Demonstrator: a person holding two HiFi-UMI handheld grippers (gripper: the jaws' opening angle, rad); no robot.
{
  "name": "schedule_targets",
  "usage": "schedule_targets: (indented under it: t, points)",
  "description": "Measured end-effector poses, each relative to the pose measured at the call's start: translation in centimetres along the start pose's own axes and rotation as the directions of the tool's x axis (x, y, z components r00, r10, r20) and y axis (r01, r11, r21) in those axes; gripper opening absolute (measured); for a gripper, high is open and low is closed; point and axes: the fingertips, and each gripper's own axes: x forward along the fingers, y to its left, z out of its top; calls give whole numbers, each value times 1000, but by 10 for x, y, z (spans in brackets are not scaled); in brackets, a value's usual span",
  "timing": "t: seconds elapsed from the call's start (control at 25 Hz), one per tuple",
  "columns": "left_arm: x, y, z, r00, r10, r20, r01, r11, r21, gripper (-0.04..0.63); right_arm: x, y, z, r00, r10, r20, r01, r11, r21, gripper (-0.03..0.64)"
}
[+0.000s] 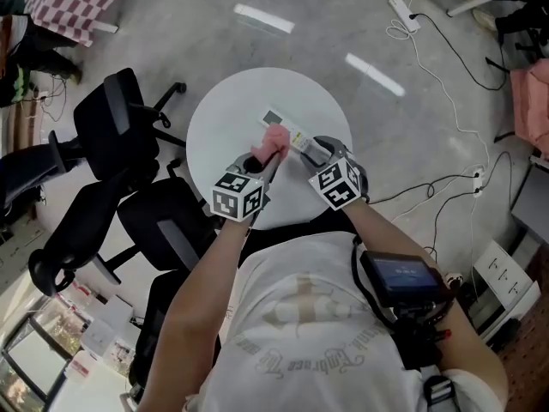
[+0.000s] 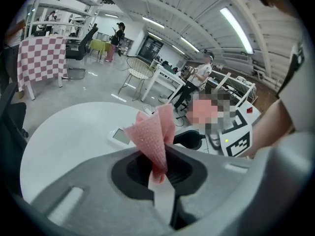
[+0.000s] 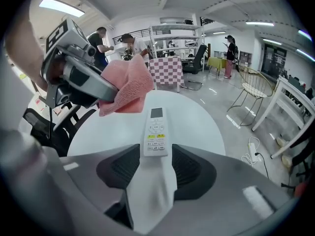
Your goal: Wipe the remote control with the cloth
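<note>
Left gripper (image 2: 158, 173) angled down, pinching the pink cloth (image 2: 153, 134) right by the remote (image 3: 155, 129), right gripper (image 3: 154, 167) tilted down too, jaws slack around its near end.

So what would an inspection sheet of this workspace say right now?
Surface: round white table.
Job's things: remote flat on the table; pink cloth held beside it.
Clutter: nothing seen.
Tongs: left tongs shut on cloth; right tongs open, remote's near end between them.
Cables: several cables and a power strip on the floor.
Surroundings: black chairs, checked tablecloth, people standing behind.
</note>
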Motion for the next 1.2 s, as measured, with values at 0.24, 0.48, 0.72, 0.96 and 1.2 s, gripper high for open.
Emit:
schedule_targets:
  t: [0.24, 0.48, 0.72, 0.96, 1.2]
  points:
    - [16, -1, 1, 999, -23, -37, 24, 1000, 9, 40, 18, 0, -6, 1000, -17, -18, 17, 1000, -1, 279]
    - [32, 2, 5, 996, -42, -72, 44, 999, 23, 40, 34, -4, -9, 999, -10, -39, 9, 1000, -27, 252]
    - [49, -3, -3, 990, -61, -125, 65, 998, 25, 40, 37, -2, -8, 1000, -5, -25, 3, 999, -50, 218]
    - [70, -6, -6, 977, -84, -198, 93, 995, 34, 40, 37, 1, -4, 1000, 5, -28, -7, 997, -70, 215]
    - [89, -8, -24, 938, -88, -336, 103, 994, 27, 40, 37, 9, -6, 999, 19, -39, -23, 995, -95, 215]
